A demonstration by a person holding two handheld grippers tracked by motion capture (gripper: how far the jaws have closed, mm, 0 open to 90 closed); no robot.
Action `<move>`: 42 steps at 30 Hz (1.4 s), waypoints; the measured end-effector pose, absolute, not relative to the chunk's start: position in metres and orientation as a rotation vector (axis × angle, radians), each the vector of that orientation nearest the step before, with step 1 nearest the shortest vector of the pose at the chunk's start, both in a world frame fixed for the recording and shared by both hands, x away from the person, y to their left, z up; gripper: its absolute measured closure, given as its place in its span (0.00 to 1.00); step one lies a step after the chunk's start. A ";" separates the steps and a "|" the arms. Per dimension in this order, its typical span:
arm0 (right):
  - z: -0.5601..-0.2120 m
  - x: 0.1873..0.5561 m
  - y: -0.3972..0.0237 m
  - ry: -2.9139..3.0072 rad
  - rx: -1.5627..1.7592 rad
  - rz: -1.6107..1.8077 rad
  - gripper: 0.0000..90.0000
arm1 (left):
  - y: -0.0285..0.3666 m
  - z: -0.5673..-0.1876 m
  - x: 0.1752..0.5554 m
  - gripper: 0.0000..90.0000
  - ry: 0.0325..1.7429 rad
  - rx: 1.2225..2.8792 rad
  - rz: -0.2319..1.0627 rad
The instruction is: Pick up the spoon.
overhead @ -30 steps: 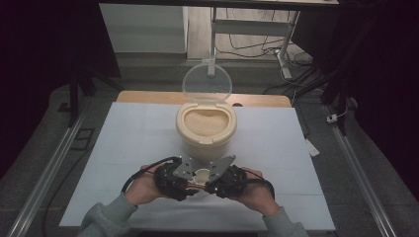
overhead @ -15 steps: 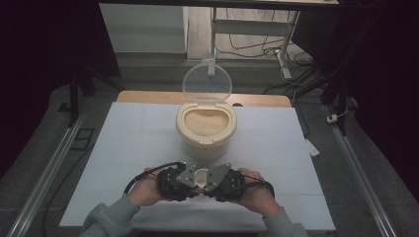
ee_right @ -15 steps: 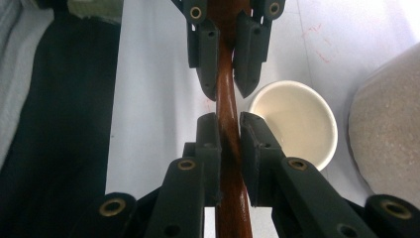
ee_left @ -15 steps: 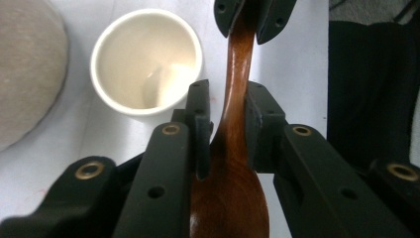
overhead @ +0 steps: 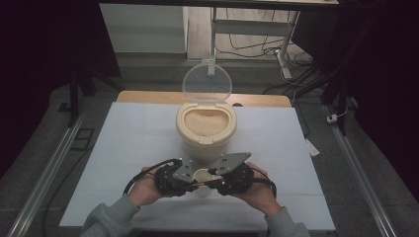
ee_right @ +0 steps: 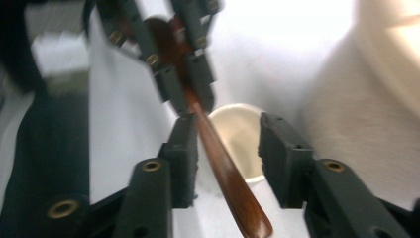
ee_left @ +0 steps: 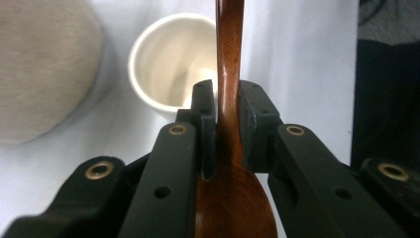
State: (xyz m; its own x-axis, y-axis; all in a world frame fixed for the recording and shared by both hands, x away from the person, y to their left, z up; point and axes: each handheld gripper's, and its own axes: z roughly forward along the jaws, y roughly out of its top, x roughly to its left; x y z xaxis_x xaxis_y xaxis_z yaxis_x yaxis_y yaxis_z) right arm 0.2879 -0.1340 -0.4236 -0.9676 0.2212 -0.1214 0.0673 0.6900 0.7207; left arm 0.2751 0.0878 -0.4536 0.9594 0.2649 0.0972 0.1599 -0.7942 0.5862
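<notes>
Since a second ago my left hand-held gripper (ee_left: pixel 229 106) has clamped onto the wooden spoon (ee_left: pixel 230 74) just above its bowl, and my right hand-held gripper (ee_right: pixel 225 148) has just been opening: its jaws stand apart with the spoon's handle between them, lying against one pad. Both meet over the small white cup (overhead: pixel 201 175) at the near middle of the bench (overhead: pixel 128 143), with the open rice container (overhead: pixel 206 126) just beyond.
</notes>
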 end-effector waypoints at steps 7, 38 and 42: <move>-0.418 0.287 -0.148 2.507 0.446 1.282 0.52 | 0.096 -0.450 0.278 0.87 0.366 2.439 0.285; -0.442 0.298 -0.158 2.387 0.909 1.498 0.39 | 0.106 -0.442 0.275 0.88 0.454 2.258 0.427; -0.445 0.298 -0.154 2.387 0.951 1.531 0.42 | 0.104 -0.442 0.273 0.88 0.447 2.255 0.430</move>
